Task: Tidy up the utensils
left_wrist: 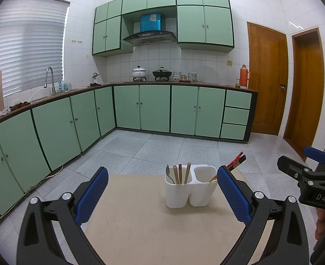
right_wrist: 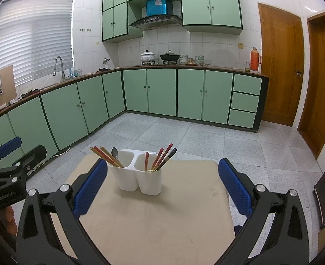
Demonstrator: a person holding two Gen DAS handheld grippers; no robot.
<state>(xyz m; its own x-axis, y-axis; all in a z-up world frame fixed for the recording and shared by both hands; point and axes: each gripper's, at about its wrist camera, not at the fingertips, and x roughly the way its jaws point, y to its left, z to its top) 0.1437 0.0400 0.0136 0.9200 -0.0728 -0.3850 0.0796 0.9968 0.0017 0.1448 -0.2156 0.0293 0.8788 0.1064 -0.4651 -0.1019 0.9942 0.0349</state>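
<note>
White plastic, a two-compartment utensil holder (right_wrist: 138, 176) stands upright near the far middle of the beige table (right_wrist: 162, 220), its left cup holding a spoon (right_wrist: 115, 154) and chopsticks (right_wrist: 106, 157), its right cup more chopsticks (right_wrist: 162, 158), all with long axes leaning up and outward. It lies straight ahead of both tools, seemingly nearer the right gripper (right_wrist: 162, 186) than the left gripper (left_wrist: 162, 194). Both have jaws spread wide and grip nothing, hovering above the table's near edge.

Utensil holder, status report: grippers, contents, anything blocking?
Left gripper open, empty; right gripper open, empty. Utensil holder upright on table: spoon and chopsticks inside. Nothing blocking.
</note>
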